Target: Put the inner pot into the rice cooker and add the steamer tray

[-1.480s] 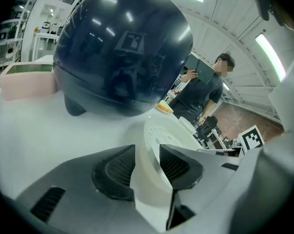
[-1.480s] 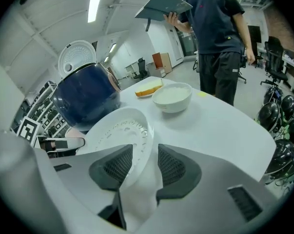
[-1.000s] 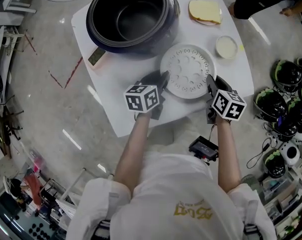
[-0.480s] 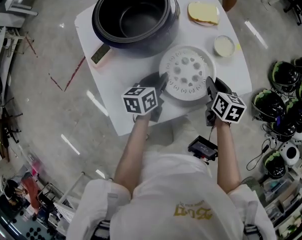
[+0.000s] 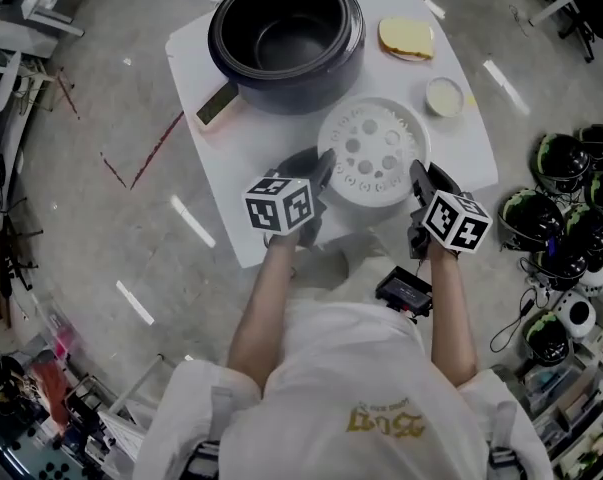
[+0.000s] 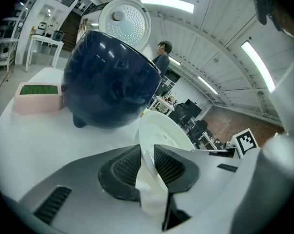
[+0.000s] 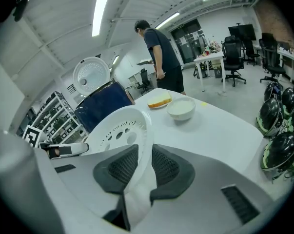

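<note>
The dark rice cooker (image 5: pixel 286 38) stands at the far end of the white table (image 5: pixel 243 223) with its black inner pot (image 5: pixel 281 43) seated inside. The white perforated steamer tray (image 5: pixel 373 153) hangs just above the table in front of it. My left gripper (image 5: pixel 321 168) is shut on the tray's left rim and my right gripper (image 5: pixel 417 180) on its right rim. In the left gripper view the jaws (image 6: pixel 147 162) pinch the thin rim of the tray (image 6: pixel 161 135), with the cooker (image 6: pixel 110 82) beyond. In the right gripper view the jaws (image 7: pixel 139 167) clamp the tray (image 7: pixel 120 133) edge.
A slice of bread on a plate (image 5: pixel 406 38) and a small white bowl (image 5: pixel 445 96) sit at the table's far right. The cooker's open lid (image 6: pixel 125 21) stands up behind it. Helmets (image 5: pixel 571 158) lie on the floor at the right. A person (image 7: pixel 161 57) stands beyond the table.
Both grippers have risen together with the steamer tray, which has come up off the table. The cooker, bread and bowl have stayed put.
</note>
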The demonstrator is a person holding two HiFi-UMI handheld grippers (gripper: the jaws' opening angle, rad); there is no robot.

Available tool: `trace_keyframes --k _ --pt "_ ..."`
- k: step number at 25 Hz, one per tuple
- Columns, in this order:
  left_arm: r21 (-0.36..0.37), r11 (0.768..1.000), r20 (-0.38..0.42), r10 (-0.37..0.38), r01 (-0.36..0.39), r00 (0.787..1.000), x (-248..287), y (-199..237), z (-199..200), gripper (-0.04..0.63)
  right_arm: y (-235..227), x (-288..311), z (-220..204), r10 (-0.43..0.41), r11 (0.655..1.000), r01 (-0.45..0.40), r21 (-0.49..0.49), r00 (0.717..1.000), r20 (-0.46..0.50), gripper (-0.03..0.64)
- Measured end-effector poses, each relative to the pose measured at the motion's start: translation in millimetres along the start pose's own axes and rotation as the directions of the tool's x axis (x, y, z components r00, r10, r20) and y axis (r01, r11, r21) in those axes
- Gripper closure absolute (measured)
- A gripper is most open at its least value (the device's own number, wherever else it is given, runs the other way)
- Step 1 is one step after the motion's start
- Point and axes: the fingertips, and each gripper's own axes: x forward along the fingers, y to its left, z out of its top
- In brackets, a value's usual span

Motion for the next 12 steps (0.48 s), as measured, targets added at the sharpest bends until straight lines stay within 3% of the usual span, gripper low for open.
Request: trace_keyframes --k 12 --pt "0.011 1.000 0.108 0.002 -0.004 0.994 -49.8 -10.8 22.5 0.499 45.0 -25.0 20.2 0.078 0.997 -0.077 -0.013 0.995 0.058 0.528"
